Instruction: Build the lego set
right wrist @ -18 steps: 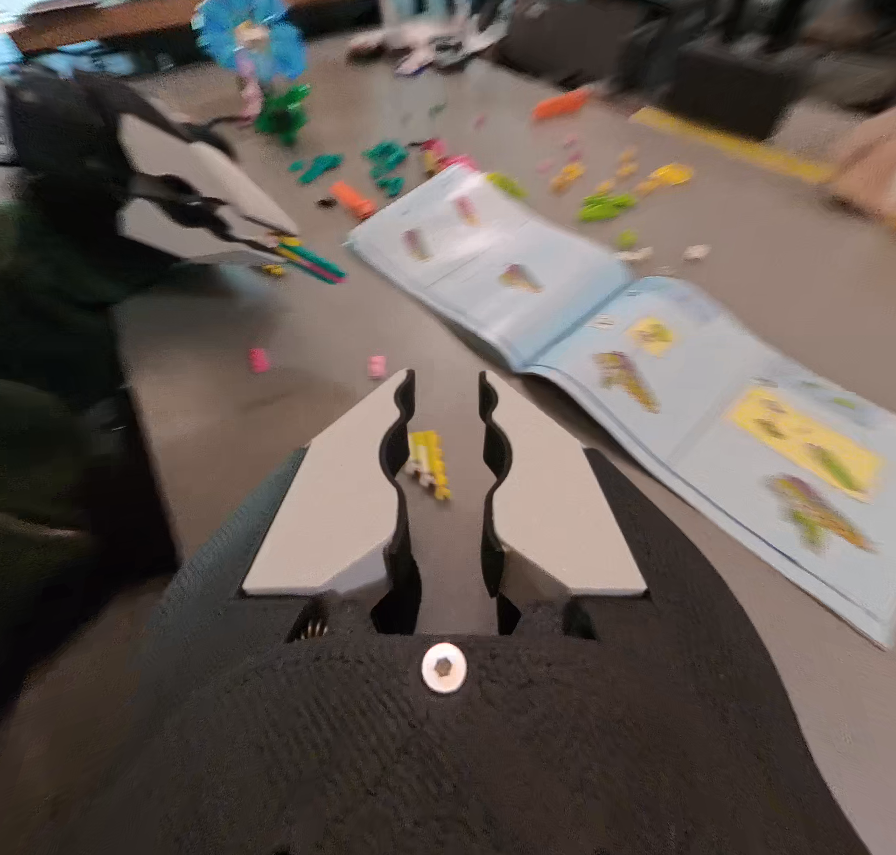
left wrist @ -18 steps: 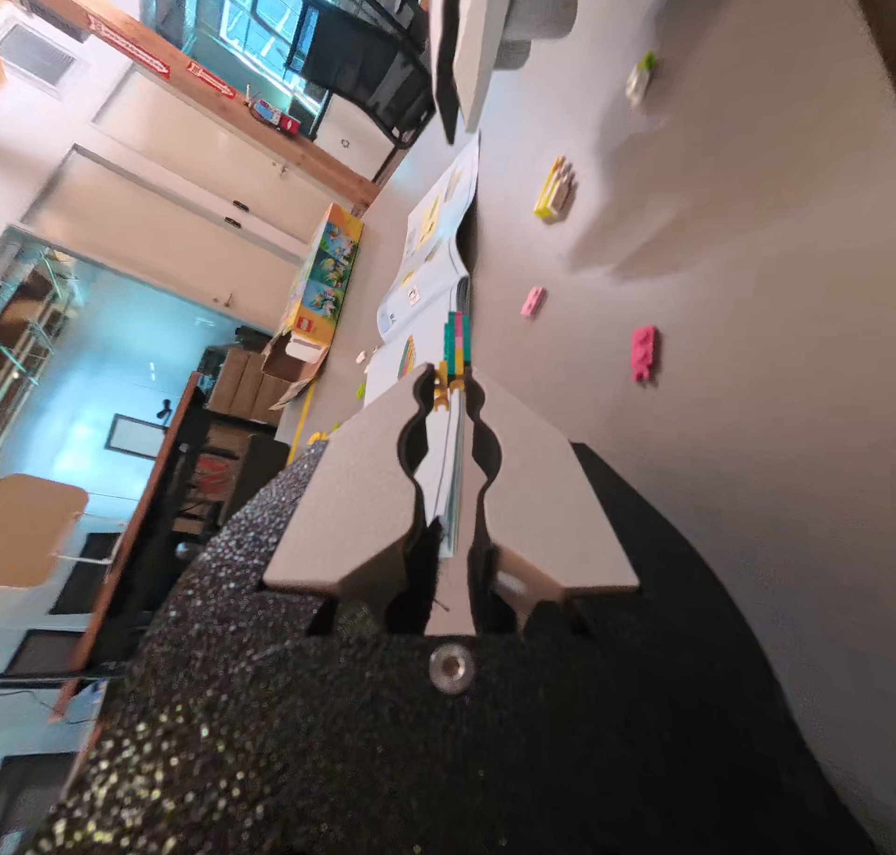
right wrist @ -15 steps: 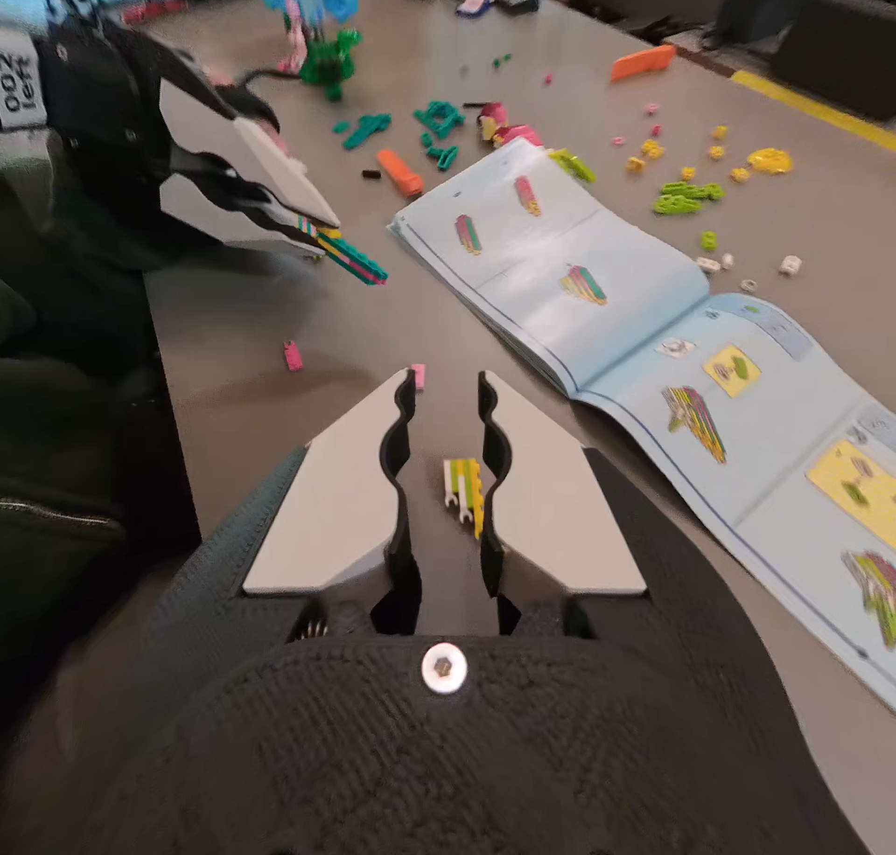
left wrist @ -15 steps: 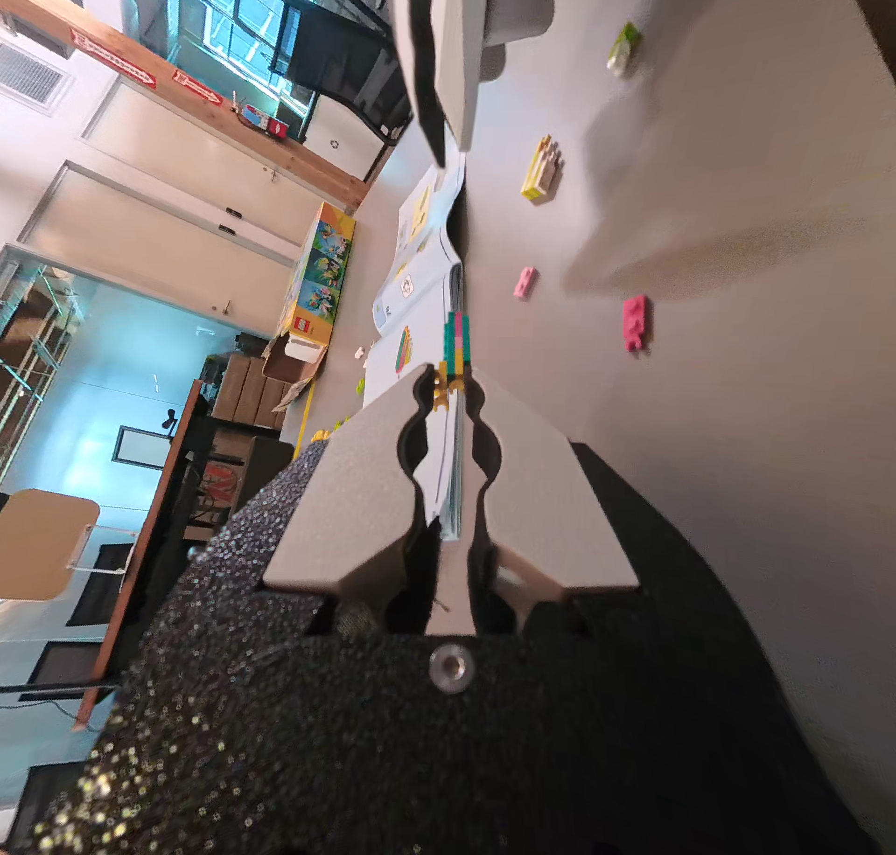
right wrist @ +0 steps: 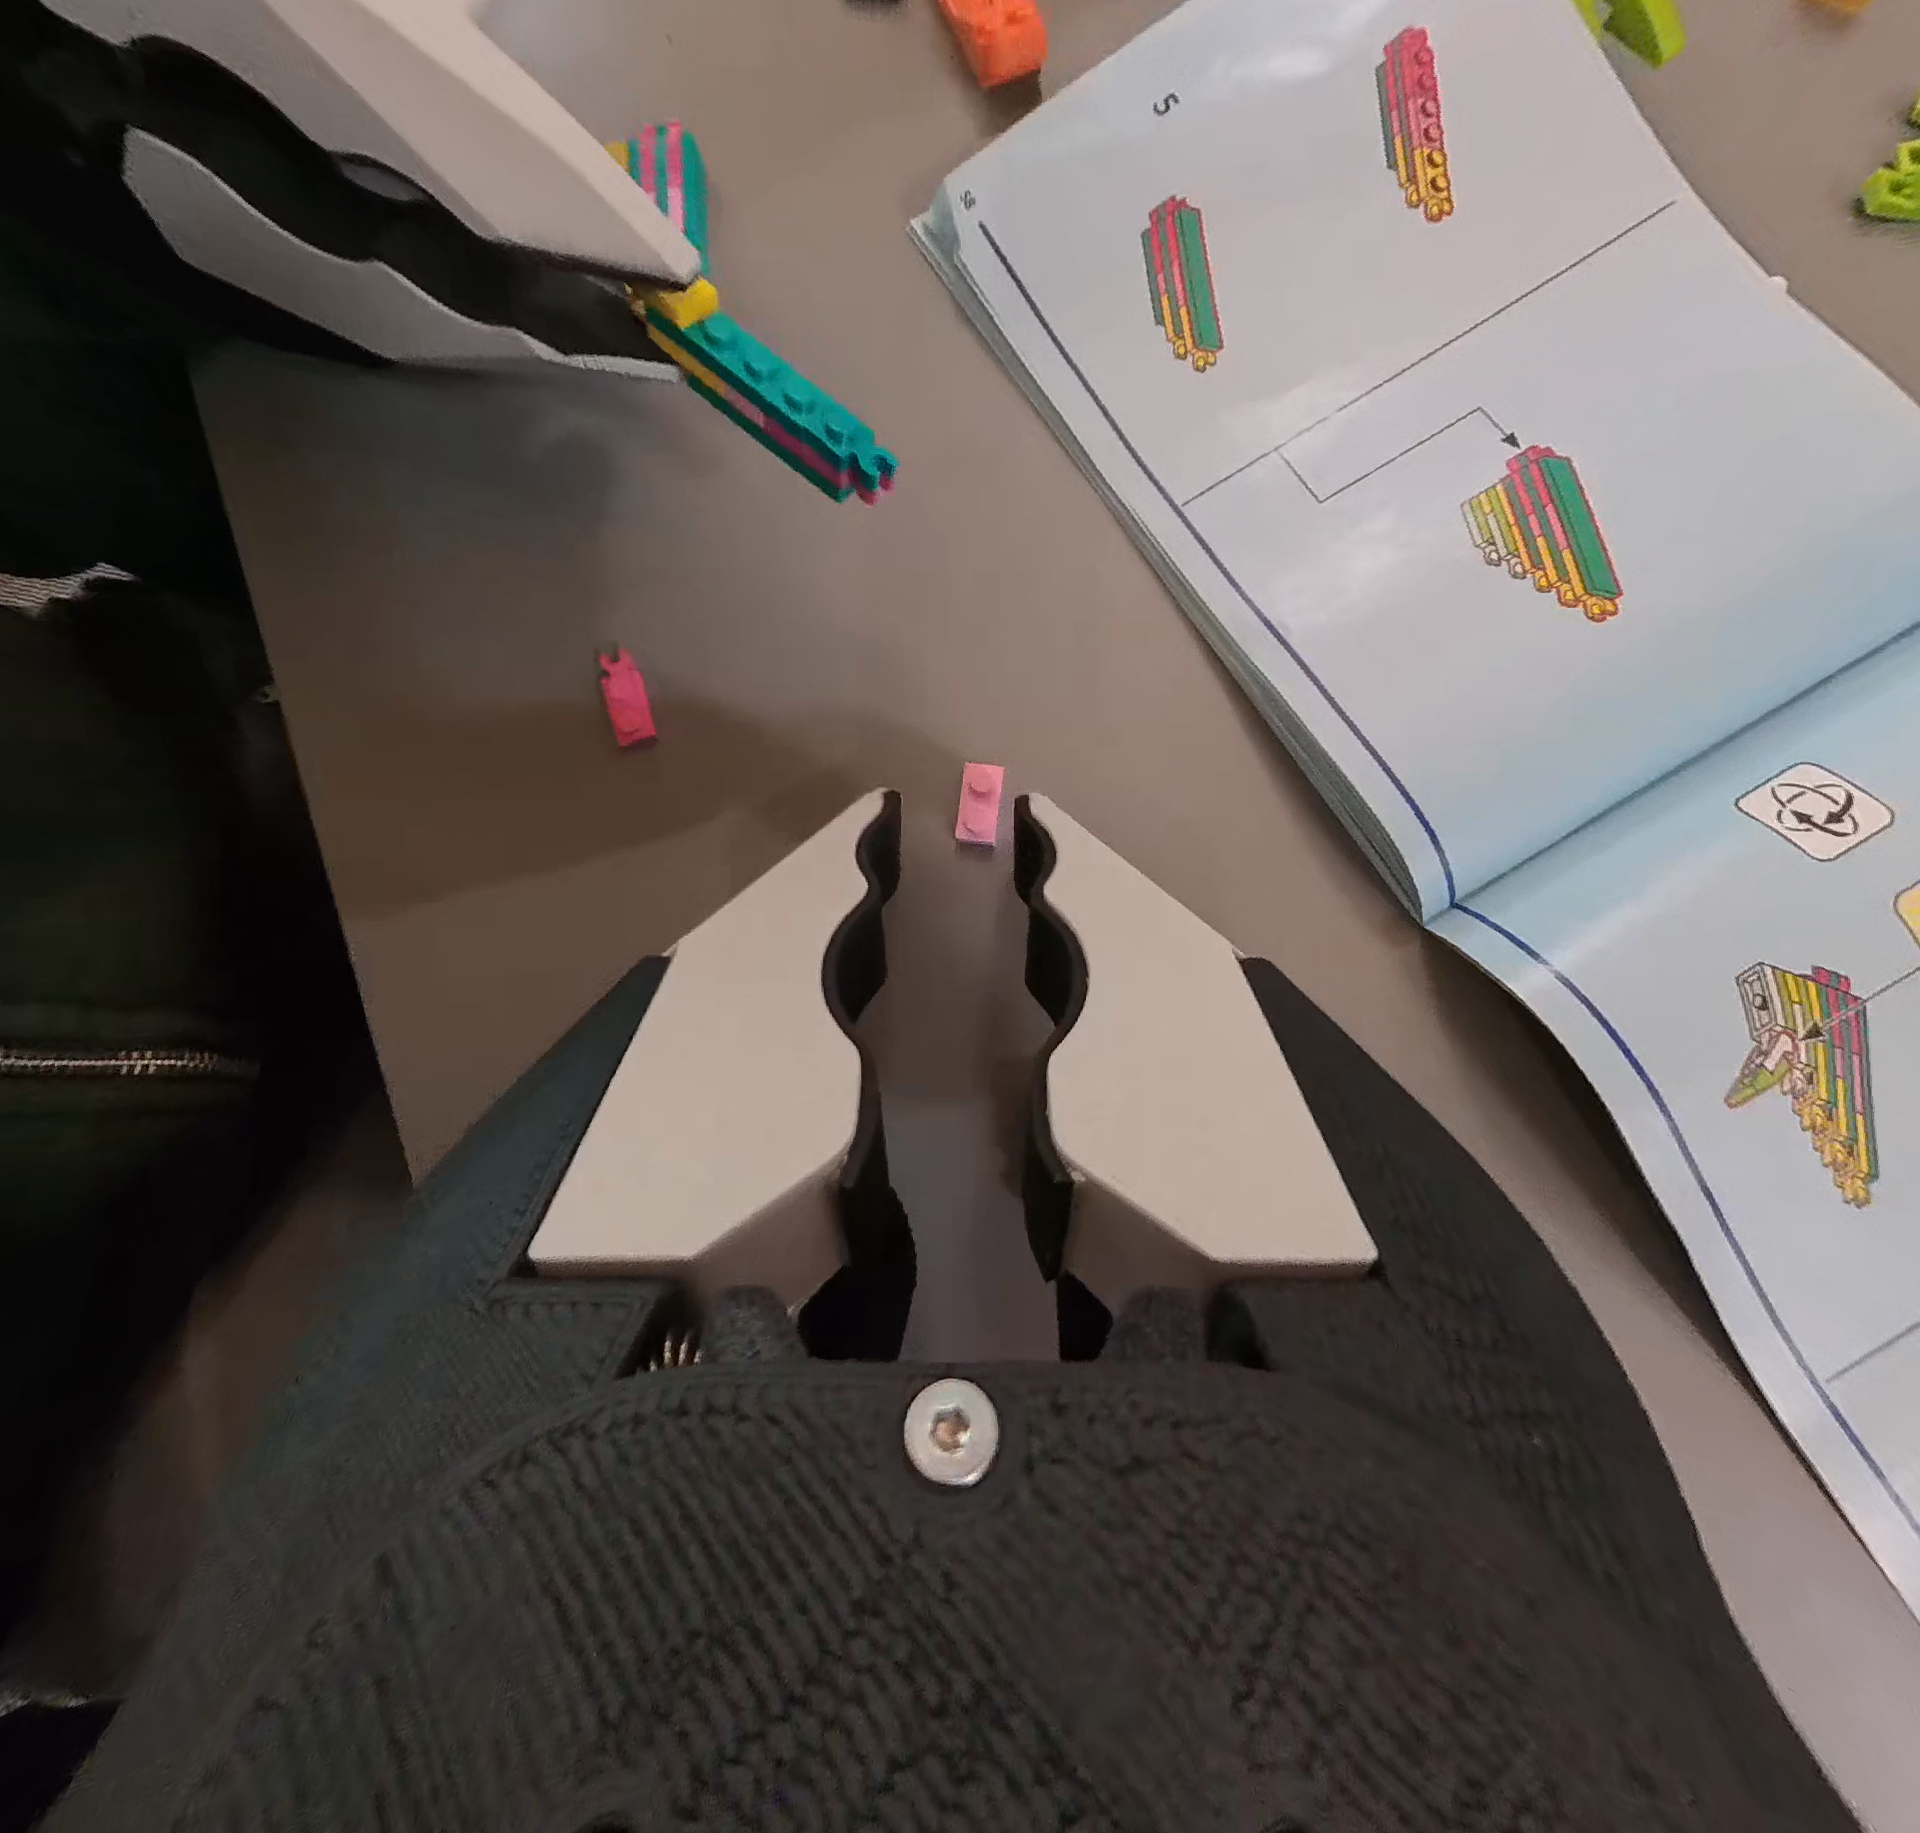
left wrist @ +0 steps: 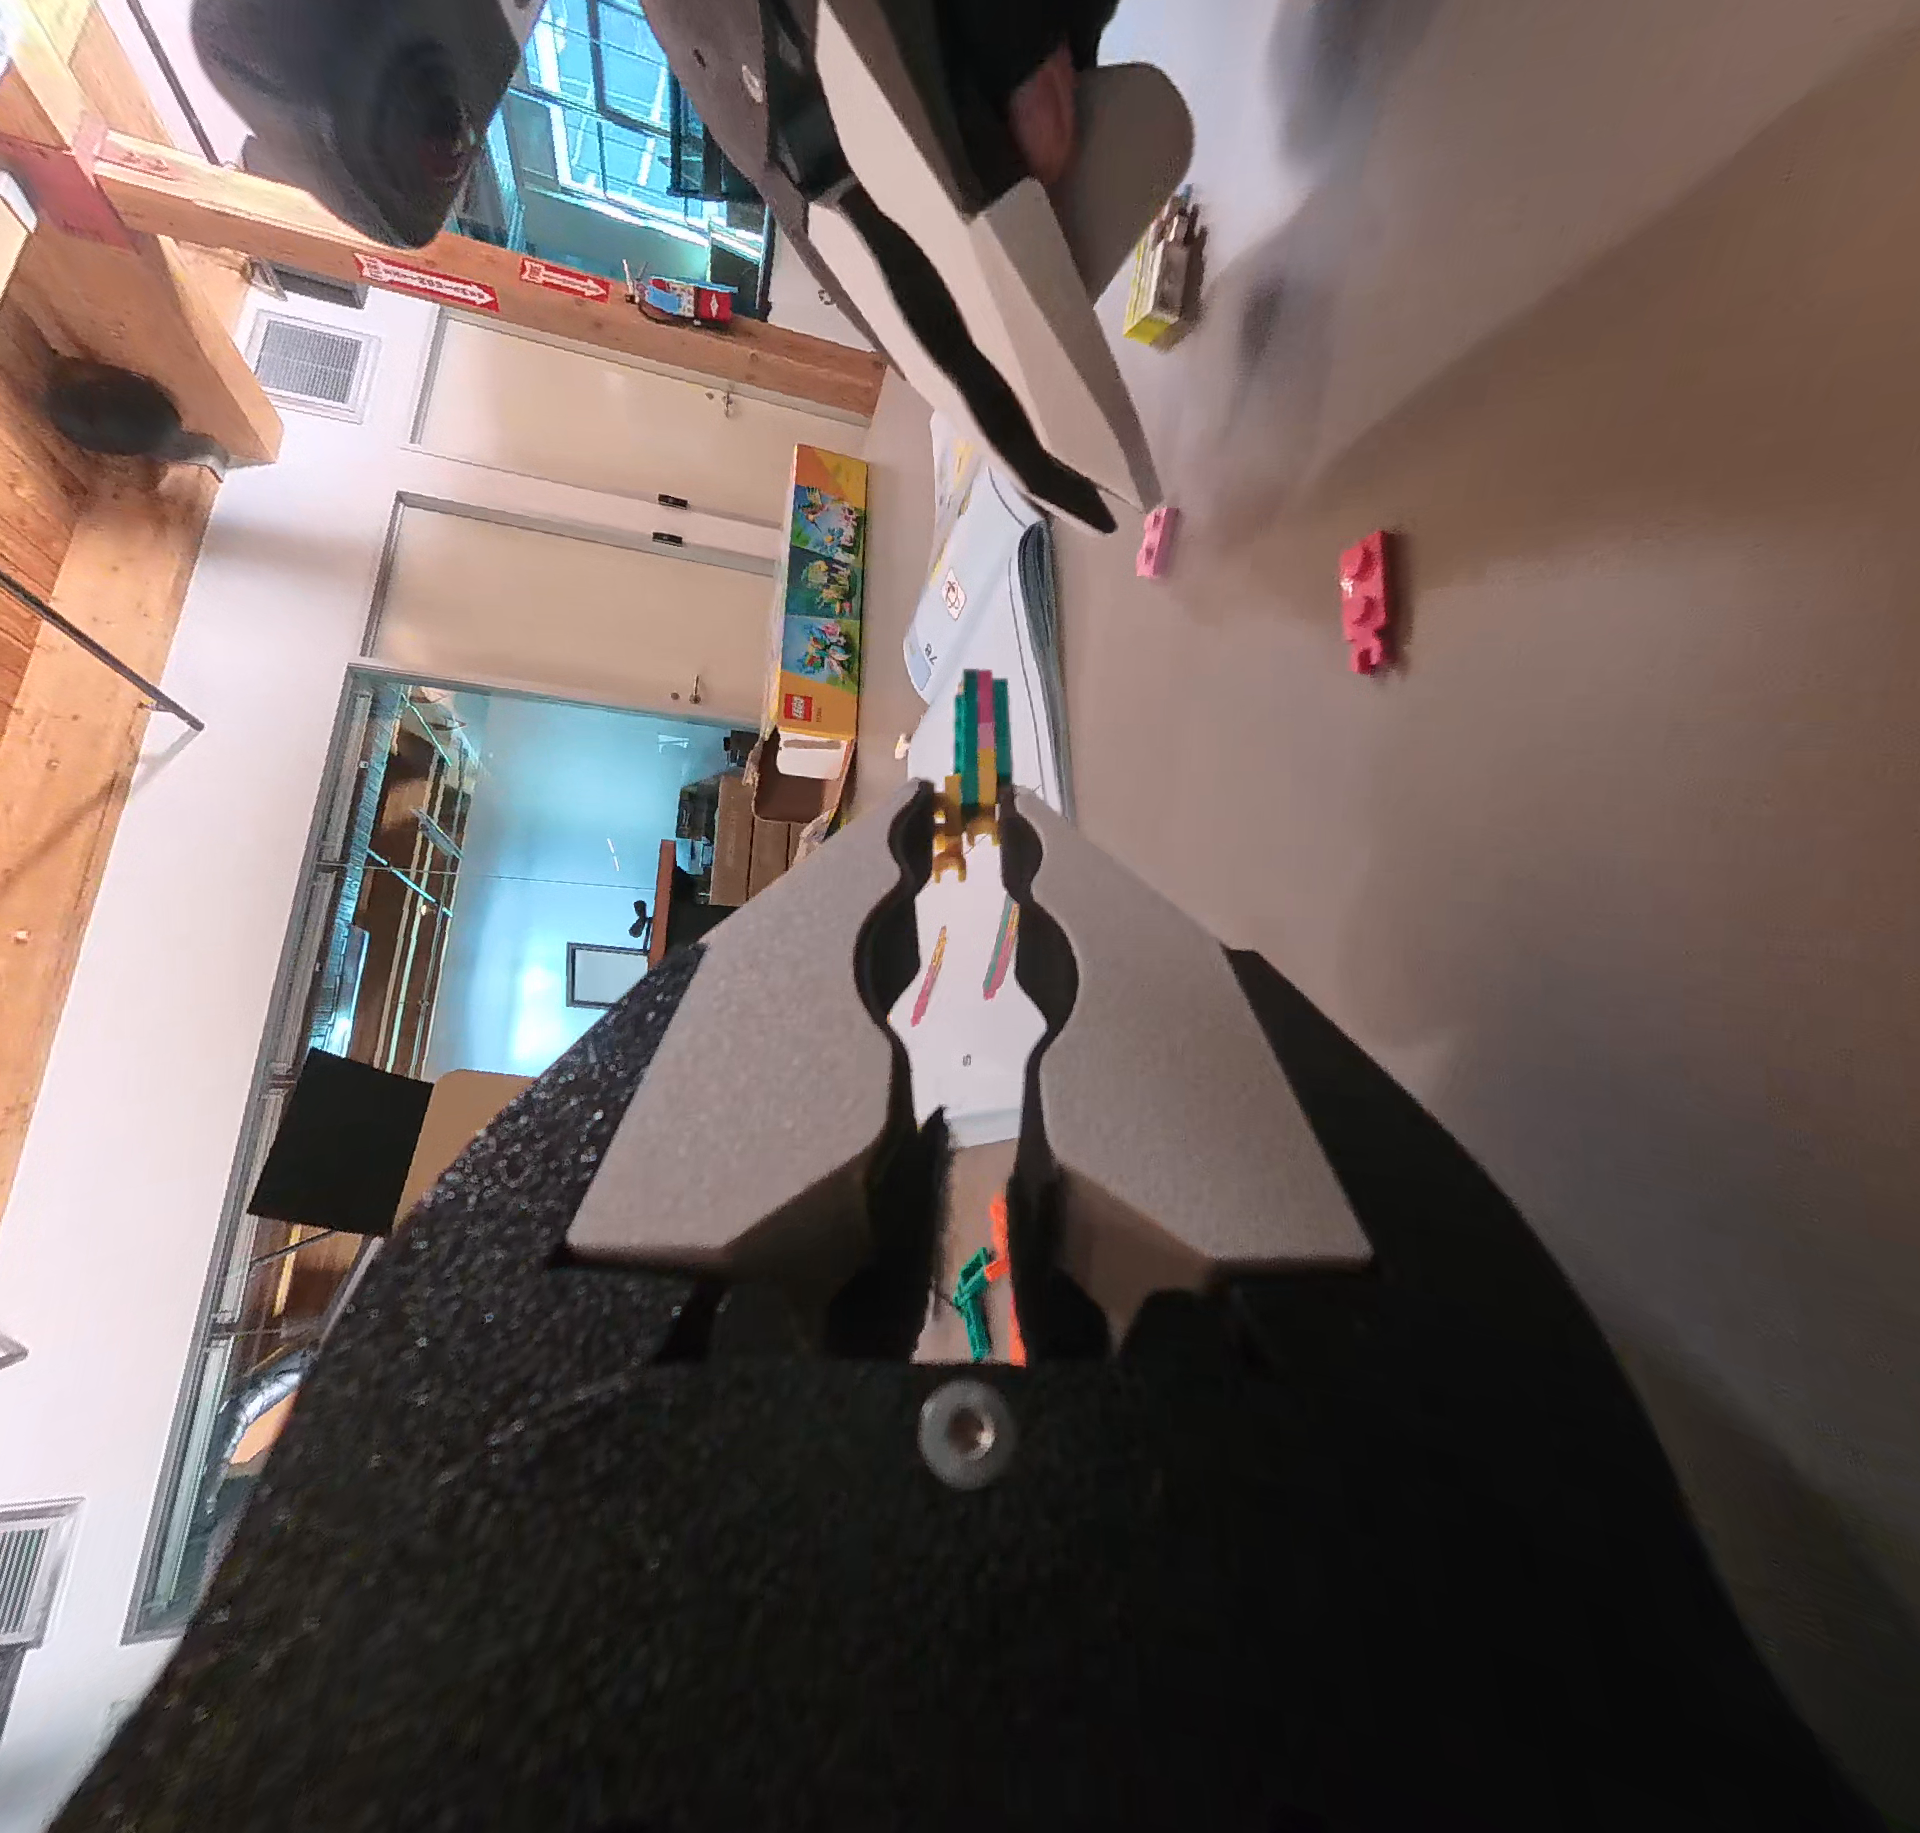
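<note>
My left gripper (left wrist: 971,815) is shut on a teal, pink and yellow brick stack (left wrist: 980,744) and holds it above the table. The same stack (right wrist: 774,401) shows in the right wrist view, sticking out of the left gripper (right wrist: 644,303) at upper left. My right gripper (right wrist: 956,809) is open and empty, low over the table, with a small light pink plate (right wrist: 980,803) lying just ahead between its fingertips. In the left wrist view the right gripper (left wrist: 1122,505) points down beside that pink plate (left wrist: 1156,542).
An open instruction booklet (right wrist: 1455,433) lies to the right. A dark pink piece (right wrist: 627,698) lies left of the pink plate, also in the left wrist view (left wrist: 1368,601). A yellow-white assembly (left wrist: 1164,271) and an orange piece (right wrist: 977,7) lie farther off. The table edge (right wrist: 312,796) runs along the left.
My right gripper has moved forward past the yellow-white assembly and down to the small pink plate. My left gripper still holds the stack, now nearer the right gripper.
</note>
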`<state>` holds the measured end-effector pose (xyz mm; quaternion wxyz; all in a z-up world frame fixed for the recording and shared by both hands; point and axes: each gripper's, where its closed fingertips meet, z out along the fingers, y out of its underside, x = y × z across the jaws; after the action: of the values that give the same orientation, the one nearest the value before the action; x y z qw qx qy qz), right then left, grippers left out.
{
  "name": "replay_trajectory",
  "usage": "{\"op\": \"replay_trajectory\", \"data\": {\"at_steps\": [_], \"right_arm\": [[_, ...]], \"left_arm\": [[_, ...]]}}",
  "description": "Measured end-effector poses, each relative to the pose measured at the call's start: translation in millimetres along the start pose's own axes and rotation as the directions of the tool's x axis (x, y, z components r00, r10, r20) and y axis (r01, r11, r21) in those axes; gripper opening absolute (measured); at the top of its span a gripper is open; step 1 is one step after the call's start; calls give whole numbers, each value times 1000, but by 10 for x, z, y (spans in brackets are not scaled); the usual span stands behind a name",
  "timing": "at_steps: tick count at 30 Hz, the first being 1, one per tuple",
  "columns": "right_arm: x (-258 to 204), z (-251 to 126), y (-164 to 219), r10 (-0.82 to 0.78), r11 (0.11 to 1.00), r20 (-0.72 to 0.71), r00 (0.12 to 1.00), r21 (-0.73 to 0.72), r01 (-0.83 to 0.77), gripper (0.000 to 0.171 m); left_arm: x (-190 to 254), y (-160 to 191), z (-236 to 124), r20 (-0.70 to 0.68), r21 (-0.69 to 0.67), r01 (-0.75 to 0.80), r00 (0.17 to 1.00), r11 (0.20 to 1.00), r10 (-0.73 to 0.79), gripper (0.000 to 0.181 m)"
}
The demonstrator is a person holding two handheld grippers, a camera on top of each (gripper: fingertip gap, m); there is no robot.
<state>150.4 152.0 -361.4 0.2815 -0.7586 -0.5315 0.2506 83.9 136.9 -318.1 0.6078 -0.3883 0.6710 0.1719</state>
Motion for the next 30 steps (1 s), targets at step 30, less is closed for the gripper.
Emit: {"op": "replay_trajectory", "data": {"at_steps": [30], "right_arm": [[-492,-348,-561,-264,960,315,911,172,219,3]], "left_arm": [[10,-330,-81,-28,197,56,998,979,-51,9]]}}
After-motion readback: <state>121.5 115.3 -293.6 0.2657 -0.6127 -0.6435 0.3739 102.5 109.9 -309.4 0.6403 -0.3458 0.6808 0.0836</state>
